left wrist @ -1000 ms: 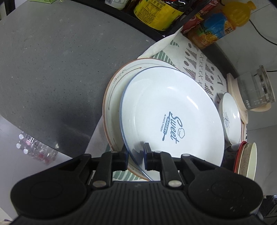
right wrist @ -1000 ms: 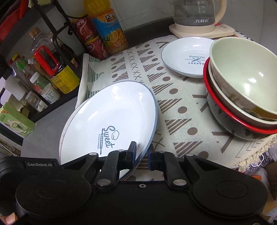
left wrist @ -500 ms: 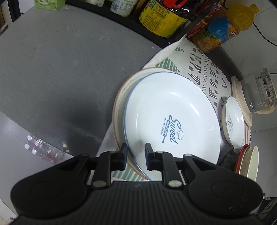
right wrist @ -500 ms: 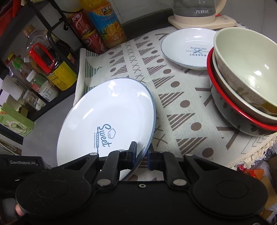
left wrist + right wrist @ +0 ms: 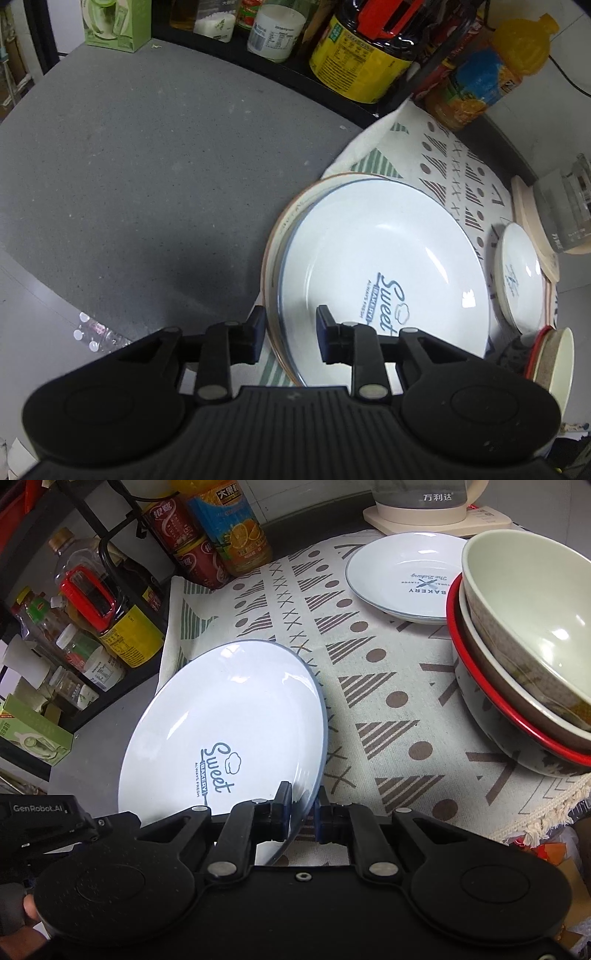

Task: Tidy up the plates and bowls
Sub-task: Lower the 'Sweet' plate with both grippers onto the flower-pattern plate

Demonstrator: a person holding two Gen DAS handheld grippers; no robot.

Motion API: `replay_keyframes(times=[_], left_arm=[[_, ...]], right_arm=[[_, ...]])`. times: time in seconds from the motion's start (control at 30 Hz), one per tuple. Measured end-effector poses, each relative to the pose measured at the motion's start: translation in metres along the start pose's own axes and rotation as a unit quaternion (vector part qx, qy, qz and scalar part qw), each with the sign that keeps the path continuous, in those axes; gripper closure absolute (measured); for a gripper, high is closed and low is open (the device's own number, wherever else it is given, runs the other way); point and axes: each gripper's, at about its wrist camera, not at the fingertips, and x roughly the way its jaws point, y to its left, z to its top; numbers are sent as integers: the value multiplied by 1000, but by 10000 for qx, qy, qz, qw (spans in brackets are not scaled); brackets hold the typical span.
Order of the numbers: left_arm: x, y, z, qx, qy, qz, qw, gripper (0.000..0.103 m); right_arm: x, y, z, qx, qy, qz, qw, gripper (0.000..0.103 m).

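Note:
A white blue-rimmed "Sweet Bakery" plate (image 5: 384,273) lies on a brown-rimmed plate (image 5: 275,251) on the patterned cloth. My left gripper (image 5: 290,326) is open, its fingers straddling the near rims of both plates without touching. My right gripper (image 5: 301,810) is shut on the Sweet plate (image 5: 225,731) at its near right rim. A small white bakery plate (image 5: 406,576) lies at the back of the cloth. Stacked bowls (image 5: 524,657) stand at the right, also seen in the left wrist view (image 5: 550,362).
A rack with bottles and jars (image 5: 92,602) lines the left side; juice bottle (image 5: 231,528) and cans stand behind the cloth. A glass kettle (image 5: 428,498) on its base is at the back. Grey countertop (image 5: 129,166) lies left of the plates.
My left gripper has opened off the plate rims and drawn back slightly. The Sweet plate has settled lower onto the brown-rimmed plate, with my right gripper still shut on it.

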Motion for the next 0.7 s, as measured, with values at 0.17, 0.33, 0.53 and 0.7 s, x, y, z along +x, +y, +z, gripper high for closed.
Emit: replay_keyframes(times=[0.17, 0.33, 0.53, 0.7], left_arm=[[7, -3, 0, 86, 7, 127, 9999, 77], [15, 2, 1, -13, 62, 246, 9997, 77], [15, 8, 6, -89, -66, 300, 9995, 77], [16, 8, 14, -155, 35, 303, 9994, 77]], right_arm=[[2, -1, 0, -17, -25, 40, 10000, 91], [5, -3, 0, -36, 24, 102, 9999, 91], [11, -1, 1, -125, 109, 136, 9998, 89], [15, 0, 5, -242, 157, 116, 9995, 82]])
